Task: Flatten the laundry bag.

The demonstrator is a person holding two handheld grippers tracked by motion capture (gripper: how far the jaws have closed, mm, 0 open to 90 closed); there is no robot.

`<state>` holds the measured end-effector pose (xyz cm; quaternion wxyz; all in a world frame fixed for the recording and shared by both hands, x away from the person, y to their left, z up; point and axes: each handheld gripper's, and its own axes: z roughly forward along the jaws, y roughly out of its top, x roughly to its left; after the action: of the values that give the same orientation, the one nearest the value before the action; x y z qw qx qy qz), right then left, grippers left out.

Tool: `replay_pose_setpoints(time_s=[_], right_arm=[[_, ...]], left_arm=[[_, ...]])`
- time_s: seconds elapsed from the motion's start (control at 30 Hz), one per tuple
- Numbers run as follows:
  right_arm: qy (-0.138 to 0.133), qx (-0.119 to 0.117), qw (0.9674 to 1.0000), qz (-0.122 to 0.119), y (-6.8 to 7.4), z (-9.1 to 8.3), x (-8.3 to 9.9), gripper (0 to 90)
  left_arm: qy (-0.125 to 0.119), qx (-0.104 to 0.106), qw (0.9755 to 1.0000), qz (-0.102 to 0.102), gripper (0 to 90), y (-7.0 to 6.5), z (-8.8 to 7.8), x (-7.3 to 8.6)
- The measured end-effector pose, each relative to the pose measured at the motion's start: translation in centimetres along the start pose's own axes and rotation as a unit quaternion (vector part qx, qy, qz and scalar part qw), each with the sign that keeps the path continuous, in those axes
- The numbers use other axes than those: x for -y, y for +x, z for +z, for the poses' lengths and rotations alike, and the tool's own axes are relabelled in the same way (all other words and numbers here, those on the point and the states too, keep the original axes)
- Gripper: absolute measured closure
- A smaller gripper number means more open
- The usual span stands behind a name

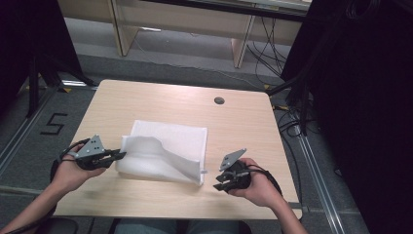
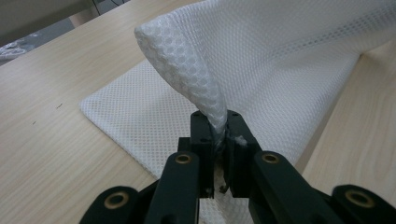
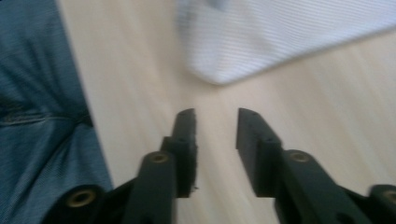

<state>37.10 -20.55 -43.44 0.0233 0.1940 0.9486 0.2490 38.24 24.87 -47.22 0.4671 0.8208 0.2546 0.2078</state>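
Note:
A white mesh cloth (image 1: 168, 146) lies folded on the wooden table (image 1: 146, 97), left of its middle. My left gripper (image 1: 119, 155) is shut on the cloth's near left corner and holds that corner lifted off the table. In the left gripper view the mesh cloth (image 2: 261, 60) curls up out of the pinched jaws of the left gripper (image 2: 215, 119). My right gripper (image 1: 219, 183) hovers just off the cloth's near right corner, open. In the right gripper view the right gripper (image 3: 216, 114) has nothing between its jaws, and the blurred corner of the cloth (image 3: 261, 42) lies a short way ahead.
A dark round cable hole (image 1: 219, 100) sits in the tabletop at the far right. The person's blue trousers (image 3: 32, 116) show past the table's near edge. Black cables (image 1: 292, 122) and dark stands flank the table on the floor.

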Motion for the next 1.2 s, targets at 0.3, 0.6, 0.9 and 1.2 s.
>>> replay_pose_setpoints(time_s=[0.3,0.6,0.9,1.2], right_arm=[[-0.096,0.103,0.9808,0.134,-3.9,-2.9,-3.2,69.2],[-0.135,0.066,0.9846,0.089,-2.6,-1.9,-9.7,54.8],[-0.112,0.024,0.9912,0.067,-1.2,1.0,-12.9,50.8],[-0.051,0.023,0.9980,0.028,-1.1,2.4,-12.7,83.8]], left_arm=[[-0.006,-0.006,0.9986,0.052,83.5,-0.5,0.0,-0.5],[-0.010,-0.009,0.9984,0.056,83.6,-0.4,0.4,-0.8],[-0.011,-0.010,0.9983,0.056,83.5,-0.5,0.6,-1.1],[-0.014,-0.003,0.9982,0.059,83.5,-0.7,0.7,-1.3]])
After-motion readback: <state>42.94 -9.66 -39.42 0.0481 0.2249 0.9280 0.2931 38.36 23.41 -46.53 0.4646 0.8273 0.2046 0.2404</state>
